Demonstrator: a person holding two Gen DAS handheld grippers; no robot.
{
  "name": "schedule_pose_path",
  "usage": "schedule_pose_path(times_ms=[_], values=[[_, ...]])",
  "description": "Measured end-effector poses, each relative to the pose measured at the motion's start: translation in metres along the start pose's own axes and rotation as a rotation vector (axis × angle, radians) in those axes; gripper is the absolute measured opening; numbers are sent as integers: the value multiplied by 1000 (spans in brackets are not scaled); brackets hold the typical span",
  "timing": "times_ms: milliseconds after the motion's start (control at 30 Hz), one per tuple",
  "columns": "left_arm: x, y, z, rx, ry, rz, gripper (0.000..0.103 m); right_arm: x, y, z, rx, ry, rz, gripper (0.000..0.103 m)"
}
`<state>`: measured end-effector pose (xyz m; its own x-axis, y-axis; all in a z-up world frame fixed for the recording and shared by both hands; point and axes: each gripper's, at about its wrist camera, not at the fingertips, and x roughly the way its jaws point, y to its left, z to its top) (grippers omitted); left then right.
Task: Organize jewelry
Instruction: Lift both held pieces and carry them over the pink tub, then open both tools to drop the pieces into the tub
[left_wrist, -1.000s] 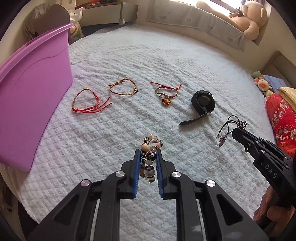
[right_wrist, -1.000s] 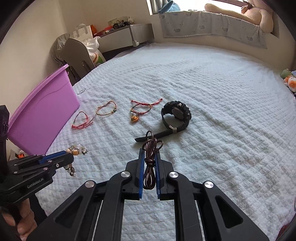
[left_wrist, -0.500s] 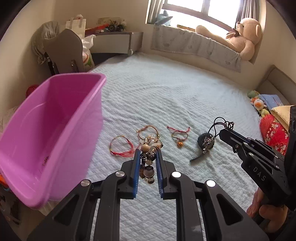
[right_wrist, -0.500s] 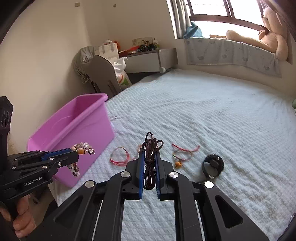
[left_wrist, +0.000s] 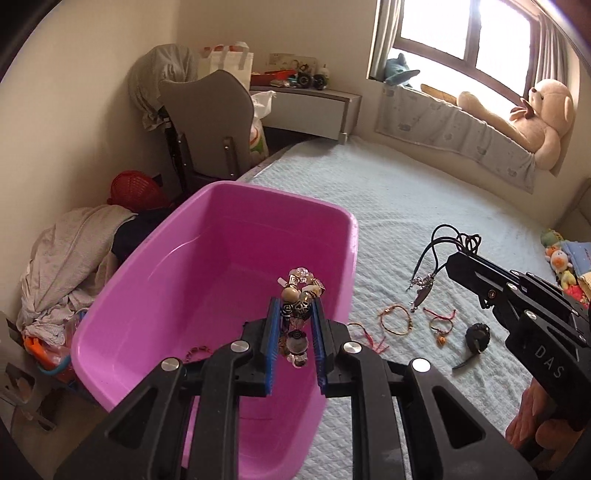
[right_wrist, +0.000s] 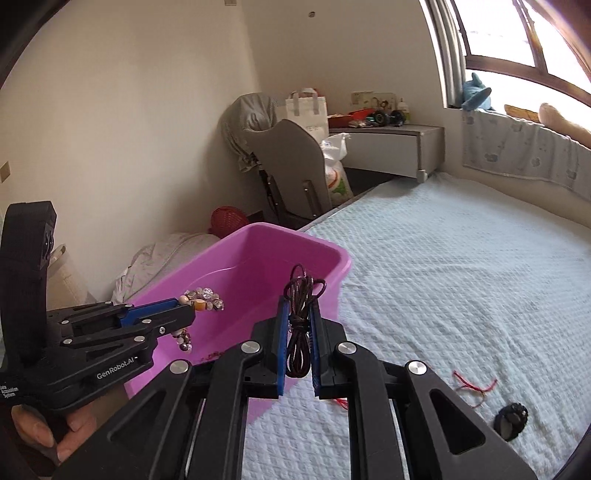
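Pink plastic fills the left side: a tub (left_wrist: 177, 295) at the bed's edge, with something small and reddish on its floor (too blurred to name). Over its open top the left gripper (left_wrist: 294, 345) pinches a beaded bracelet (left_wrist: 297, 317), whose long axis runs up and down between the blue pads, the lower beads partly hidden. Further right, the right gripper (right_wrist: 297, 347) is clamped on a dark cord necklace (right_wrist: 300, 325), loops pointing upward. Thread bracelets (left_wrist: 397, 319) and a black watch (left_wrist: 476, 338) lie on the white bedspread (left_wrist: 424, 206).
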<state>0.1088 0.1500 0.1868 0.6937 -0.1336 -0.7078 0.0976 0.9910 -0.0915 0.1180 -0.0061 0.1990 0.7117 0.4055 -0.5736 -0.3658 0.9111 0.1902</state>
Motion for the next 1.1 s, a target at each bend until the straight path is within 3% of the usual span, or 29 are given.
schedule_pose_path(times_ms=[300, 500, 933, 967, 1000, 1033, 1067, 1100], values=[[32, 67, -4, -90, 82, 70, 17, 87, 52, 18, -59, 163, 77, 10], [59, 94, -10, -130, 170, 119, 17, 129, 67, 11, -83, 285, 65, 10], [84, 116, -24, -145, 255, 186, 20, 165, 73, -1, -101, 387, 0, 10], [84, 117, -24, -146, 254, 192, 25, 166, 72, -1, -105, 389, -9, 12], [84, 118, -24, -148, 254, 197, 44, 167, 72, -1, -109, 390, -21, 22], [83, 120, -25, -155, 255, 206, 76, 166, 73, -1, -110, 384, -31, 32], [82, 122, -25, -165, 249, 219, 85, 164, 73, -2, -110, 377, -36, 44], [78, 124, -26, -181, 232, 228, 86, 163, 73, -1, -111, 369, -36, 45]])
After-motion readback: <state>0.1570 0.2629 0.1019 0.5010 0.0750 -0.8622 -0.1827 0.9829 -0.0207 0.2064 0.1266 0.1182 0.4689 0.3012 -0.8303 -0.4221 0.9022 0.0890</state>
